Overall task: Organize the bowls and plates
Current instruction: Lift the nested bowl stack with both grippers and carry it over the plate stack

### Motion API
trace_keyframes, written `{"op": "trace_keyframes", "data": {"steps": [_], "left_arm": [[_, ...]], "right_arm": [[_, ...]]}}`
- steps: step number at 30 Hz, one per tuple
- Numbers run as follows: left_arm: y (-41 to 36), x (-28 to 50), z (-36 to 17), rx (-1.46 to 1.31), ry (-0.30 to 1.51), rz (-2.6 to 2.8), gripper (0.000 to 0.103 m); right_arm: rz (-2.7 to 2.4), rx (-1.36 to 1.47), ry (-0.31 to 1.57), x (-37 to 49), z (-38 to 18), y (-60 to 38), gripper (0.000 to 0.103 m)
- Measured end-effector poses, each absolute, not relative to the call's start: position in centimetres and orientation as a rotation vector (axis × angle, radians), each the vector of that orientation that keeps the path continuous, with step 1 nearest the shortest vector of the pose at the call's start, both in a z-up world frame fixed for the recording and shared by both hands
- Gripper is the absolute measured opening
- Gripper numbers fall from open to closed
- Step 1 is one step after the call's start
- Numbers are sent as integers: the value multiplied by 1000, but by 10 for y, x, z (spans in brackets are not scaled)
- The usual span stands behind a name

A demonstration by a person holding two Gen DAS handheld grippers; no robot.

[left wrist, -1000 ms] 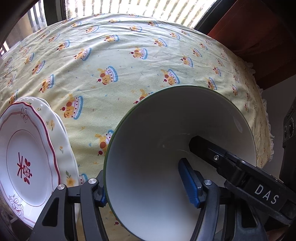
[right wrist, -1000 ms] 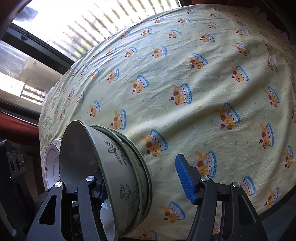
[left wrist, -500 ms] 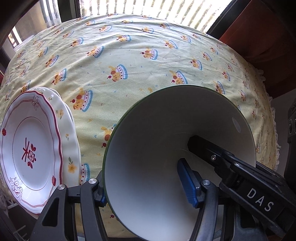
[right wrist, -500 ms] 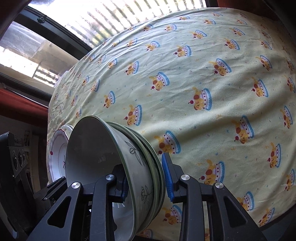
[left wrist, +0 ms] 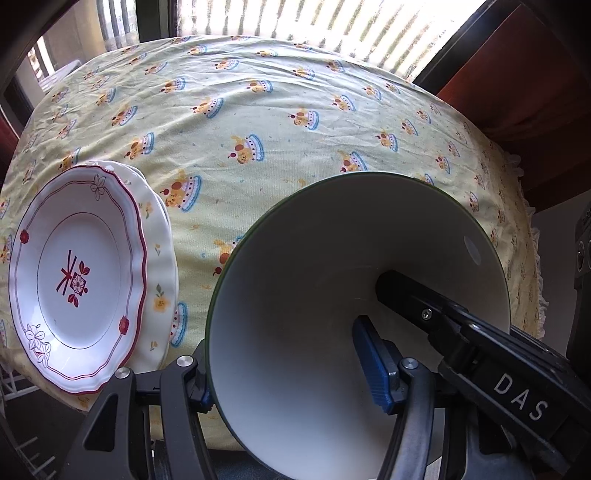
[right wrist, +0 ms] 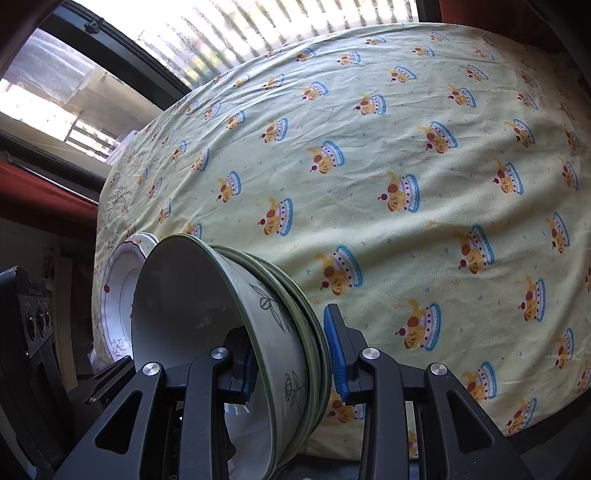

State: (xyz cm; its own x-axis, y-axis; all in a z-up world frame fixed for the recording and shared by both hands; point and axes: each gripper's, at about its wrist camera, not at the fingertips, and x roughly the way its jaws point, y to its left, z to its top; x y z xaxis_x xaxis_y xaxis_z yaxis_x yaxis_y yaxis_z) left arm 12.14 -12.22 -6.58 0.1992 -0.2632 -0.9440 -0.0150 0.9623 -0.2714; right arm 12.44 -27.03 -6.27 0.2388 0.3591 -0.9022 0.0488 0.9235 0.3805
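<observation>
The stack of nested green-rimmed bowls (right wrist: 236, 332) was taken as the landmark. In the right wrist view it was seen tipped on its side at the near edge of the table, its mouth turned left. The right gripper (right wrist: 291, 358) was clamped on the stack's wall: one blue pad (right wrist: 248, 373) lay inside the innermost bowl, the other pressed on the outer rims. In the left wrist view the left gripper (left wrist: 291, 369) straddled the same wall, one blue pad (left wrist: 373, 363) inside the white interior (left wrist: 314, 295) and the other finger outside the rim; whether its pads pressed could not be told. A black finger of the right gripper marked DAS reached into the bowl from the right.

Just left of the stack, two stacked plates (left wrist: 79, 273) lay near the table's near-left edge: a scalloped, red-rimmed plate on top of a cream plate with yellow flowers (left wrist: 160, 258). The two piles stood close but apart, with a strip of cloth showing between them.

Beyond the stack, the pale yellow tablecloth (right wrist: 406, 166) with a cake-and-puppy print was seen bare and wrinkled as far as the far edge, with a frilled hem at the right side. Past that edge, a bright window with vertical blinds (left wrist: 314, 22) was seen, flanked by dark frames and a red-brown curtain (left wrist: 535, 85).
</observation>
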Motion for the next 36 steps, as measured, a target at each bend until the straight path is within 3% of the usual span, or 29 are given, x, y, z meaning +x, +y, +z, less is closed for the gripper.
{"op": "trace_keyframes", "data": {"steps": [21,36], "left_arm": [[-8,121,-27,-266,1298,-262,62],[79,124,-39,-272,1326,-278,62]], "right_arm": [[143,351,1211,116,-6,-163,35],[114,359,1212,120,-14,-67,35]]}}
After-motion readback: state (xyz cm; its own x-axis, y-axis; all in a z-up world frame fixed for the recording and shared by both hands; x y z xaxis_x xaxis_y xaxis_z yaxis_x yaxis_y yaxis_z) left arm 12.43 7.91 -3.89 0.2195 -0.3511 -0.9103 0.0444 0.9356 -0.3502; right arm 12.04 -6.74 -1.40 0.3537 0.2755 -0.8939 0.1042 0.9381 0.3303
